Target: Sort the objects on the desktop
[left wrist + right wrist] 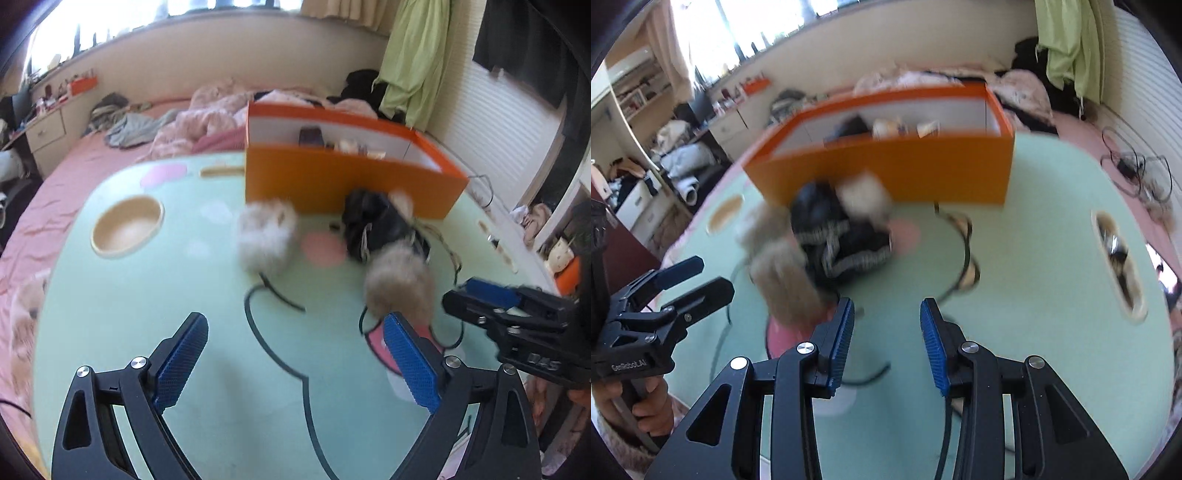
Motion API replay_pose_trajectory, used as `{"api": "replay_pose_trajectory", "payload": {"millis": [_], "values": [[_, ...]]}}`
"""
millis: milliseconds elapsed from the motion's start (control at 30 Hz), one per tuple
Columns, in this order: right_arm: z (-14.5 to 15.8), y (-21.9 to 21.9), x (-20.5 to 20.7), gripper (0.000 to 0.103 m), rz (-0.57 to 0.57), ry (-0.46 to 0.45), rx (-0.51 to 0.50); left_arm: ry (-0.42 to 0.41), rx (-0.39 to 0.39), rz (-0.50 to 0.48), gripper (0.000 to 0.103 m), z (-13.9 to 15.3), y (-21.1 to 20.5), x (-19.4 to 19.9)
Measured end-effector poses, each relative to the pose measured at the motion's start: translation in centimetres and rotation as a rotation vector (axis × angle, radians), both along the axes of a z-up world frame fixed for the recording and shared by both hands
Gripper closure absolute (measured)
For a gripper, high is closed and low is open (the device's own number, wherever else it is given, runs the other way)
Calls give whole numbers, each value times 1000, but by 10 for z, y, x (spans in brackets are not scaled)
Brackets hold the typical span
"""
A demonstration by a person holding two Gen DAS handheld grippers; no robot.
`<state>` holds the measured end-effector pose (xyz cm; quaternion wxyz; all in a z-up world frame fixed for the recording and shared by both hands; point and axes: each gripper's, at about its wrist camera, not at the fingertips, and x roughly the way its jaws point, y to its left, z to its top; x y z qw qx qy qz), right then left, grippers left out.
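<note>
A black pouch with white laces (380, 225) (842, 236) lies on the mint-green table (184, 295), just in front of an open orange box (332, 181) (905, 170) that holds several small items. Fluffy pieces surround it: a white one (266, 232) to its left, a beige one (400, 284) (783, 280) nearer me, and a small pale one (864, 195) against the box. My left gripper (295, 321) (709, 277) stands wide open over bare table, short of the fluffy pieces. The right gripper (887, 306) (472, 291) is open with nothing between its pads, near the beige piece. Both views are blurred.
A round wooden dish (127, 229) sits in the table at the left. A patterned band (969, 251) lies right of the pouch, and a long slot (1119, 258) holds small items near the right edge. A pink bed with clothes (207, 118) lies beyond; cables (1137, 173) trail at far right.
</note>
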<state>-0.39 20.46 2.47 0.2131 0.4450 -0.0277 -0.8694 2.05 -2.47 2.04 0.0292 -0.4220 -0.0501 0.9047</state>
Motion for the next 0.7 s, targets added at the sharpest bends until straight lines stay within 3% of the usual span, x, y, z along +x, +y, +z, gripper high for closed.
{"api": "replay_pose_trajectory", "payload": {"millis": [33,133,267,400,467,700], "values": [[0,0,2,39,-7,4,14,-4,-7,6,6,-5,2,1],[-6,2,3,20,-30,3,34,13,-84,48,3,-9,14,9],[-11,-3,4,18,-30,19,84,-2,-114,43,1,-10,18,9],[-15,-16,1,5,-34,31,210,-1,-113,41,0,-11,15,9],[-18,-12,0,0,-48,16,203,-13,-143,34,0,-12,18,9],[-19,-7,1,0,-57,16,203,5,-147,24,0,-14,17,23]]}}
